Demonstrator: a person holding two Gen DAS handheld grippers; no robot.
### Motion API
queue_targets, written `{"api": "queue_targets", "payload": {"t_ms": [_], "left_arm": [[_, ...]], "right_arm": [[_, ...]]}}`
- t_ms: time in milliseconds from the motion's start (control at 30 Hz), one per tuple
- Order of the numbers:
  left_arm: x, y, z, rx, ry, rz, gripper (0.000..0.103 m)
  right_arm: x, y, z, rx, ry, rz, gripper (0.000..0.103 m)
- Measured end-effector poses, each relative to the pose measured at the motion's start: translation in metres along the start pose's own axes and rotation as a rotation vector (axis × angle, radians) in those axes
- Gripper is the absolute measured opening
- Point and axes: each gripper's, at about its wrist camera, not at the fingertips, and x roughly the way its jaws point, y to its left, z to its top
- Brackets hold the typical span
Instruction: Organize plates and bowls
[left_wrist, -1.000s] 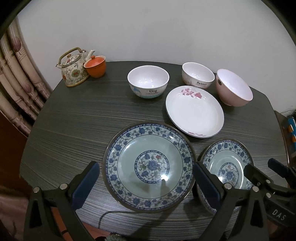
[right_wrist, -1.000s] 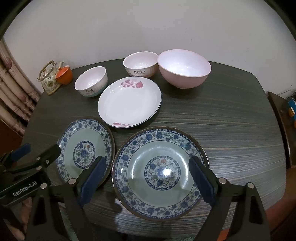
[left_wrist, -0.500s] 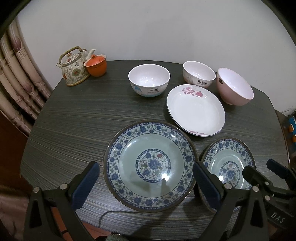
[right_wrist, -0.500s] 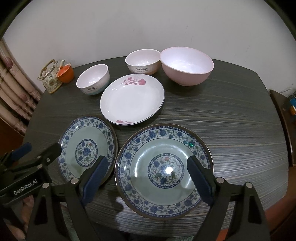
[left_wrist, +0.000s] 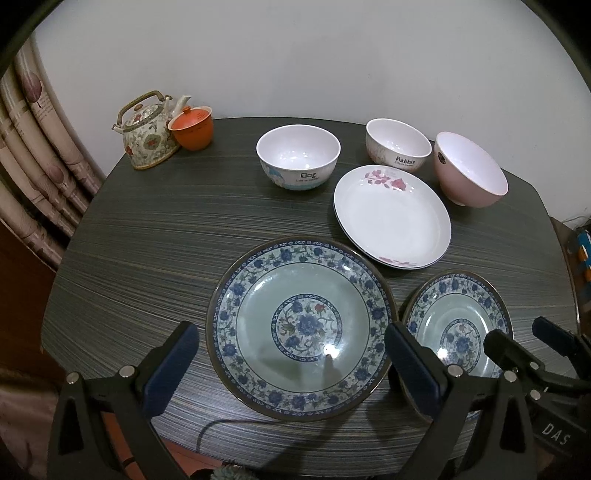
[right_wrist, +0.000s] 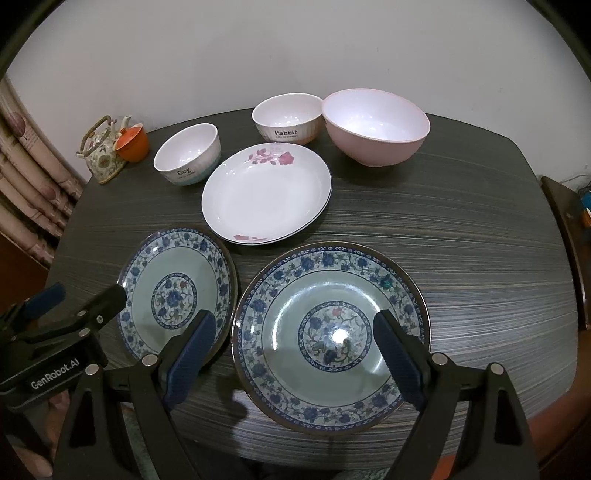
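Counter (right_wrist: 461, 229) right half bare; large blue plate (right_wrist: 330, 334) nr front edge. Left gripper (left_wrist: 291, 365), right gripper (right_wrist: 293, 350) fingers apart, holding nothing.

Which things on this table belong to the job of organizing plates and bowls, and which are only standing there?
Belong to the job:
two blue-patterned plates
white flowered plate
Dog bowl
Rabbit bowl
pink bowl

Only standing there:
teapot
orange cup

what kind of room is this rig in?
Probably a home dining corner, not a lab. A dark wood-grain table stands against a plain wall, a patterned curtain hangs beside it, and a floral teapot sits at the back with household plates and bowls.
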Motion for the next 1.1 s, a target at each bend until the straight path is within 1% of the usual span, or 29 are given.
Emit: {"api": "queue_targets", "payload": {"t_ms": [200,333,933,1100], "left_arm": [[0.0001,-0.0011,-0.0002,0.000,-0.001,-0.001,0.102],[0.0005,-0.0023,-0.0008,-0.001,0.000,-0.001,0.102],[0.0025,-0.0037,-0.0005,-0.001,0.008,0.000,0.102],[0.0045,-0.0038,-0.0012,-0.004,0.012,-0.010,0.102]], "right_arm": [[0.0004,0.0007,0.0007,0.000,0.002,0.003,0.085],[0.0002,0.0006,0.0004,0.000,0.004,0.011,0.082],[0.0011,-0.0006,0.0012,0.001,0.010,0.010,0.081],[0.0015,-0.0001,0.0007,-0.002,0.010,0.009,0.081]]}}
